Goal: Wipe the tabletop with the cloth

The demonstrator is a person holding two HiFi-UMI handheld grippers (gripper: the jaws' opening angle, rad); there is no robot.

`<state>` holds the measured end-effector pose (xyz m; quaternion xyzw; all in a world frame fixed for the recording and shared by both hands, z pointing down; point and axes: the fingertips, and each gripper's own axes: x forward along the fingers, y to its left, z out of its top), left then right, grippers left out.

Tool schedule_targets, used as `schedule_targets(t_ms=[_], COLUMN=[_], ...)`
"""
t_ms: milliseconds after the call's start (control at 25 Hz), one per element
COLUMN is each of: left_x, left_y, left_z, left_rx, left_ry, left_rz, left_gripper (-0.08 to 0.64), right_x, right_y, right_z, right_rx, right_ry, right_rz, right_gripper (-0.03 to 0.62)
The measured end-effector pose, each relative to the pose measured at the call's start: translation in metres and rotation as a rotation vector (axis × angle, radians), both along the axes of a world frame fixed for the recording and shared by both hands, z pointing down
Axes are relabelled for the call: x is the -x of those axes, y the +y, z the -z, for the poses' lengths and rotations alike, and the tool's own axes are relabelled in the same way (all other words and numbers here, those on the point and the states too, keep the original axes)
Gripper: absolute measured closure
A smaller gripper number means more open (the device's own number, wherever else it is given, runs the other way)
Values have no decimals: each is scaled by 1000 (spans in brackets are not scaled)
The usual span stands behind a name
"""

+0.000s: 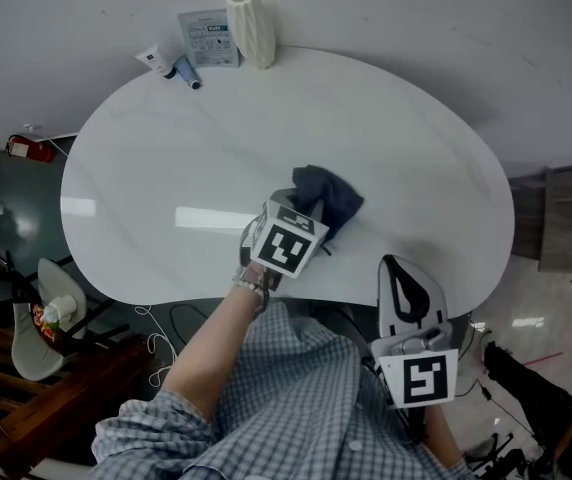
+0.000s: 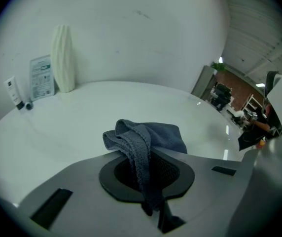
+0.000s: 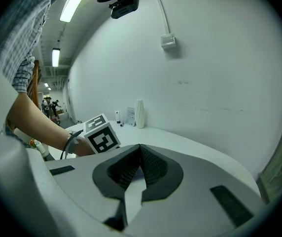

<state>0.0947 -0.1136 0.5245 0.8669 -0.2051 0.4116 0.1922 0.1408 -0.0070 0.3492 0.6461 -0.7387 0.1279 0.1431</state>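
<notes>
Left gripper view: left gripper (image 2: 147, 174) clamps the bunched cloth (image 2: 160, 135) for dragging over the desk (image 2: 77, 120); right gripper (image 3: 140, 153) closed, empty, spare

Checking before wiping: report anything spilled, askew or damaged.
Nothing stands out: no spill on the tabletop, the vase stands upright at the far edge, and the cloth is simply bunched in the left gripper.

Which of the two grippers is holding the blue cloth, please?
The left gripper: its jaws are clamped on the blue cloth over the tabletop, while the right gripper has its jaws shut on nothing.
</notes>
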Motion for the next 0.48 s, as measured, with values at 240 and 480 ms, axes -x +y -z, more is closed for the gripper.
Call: schedule_targets(t_ms=[240, 480], left_x=[-48, -55], left_y=[33, 29], left_z=[-1, -3], left_rx=[25, 66], left_ry=[31, 74], left_rz=[-119, -53], left_gripper=[528, 526], right_x=[-8, -10], right_y=[3, 0], right_z=[-2, -3], right_rx=[6, 12], right_ry=[9, 8], right_rz=[-26, -35], right_gripper=[583, 583])
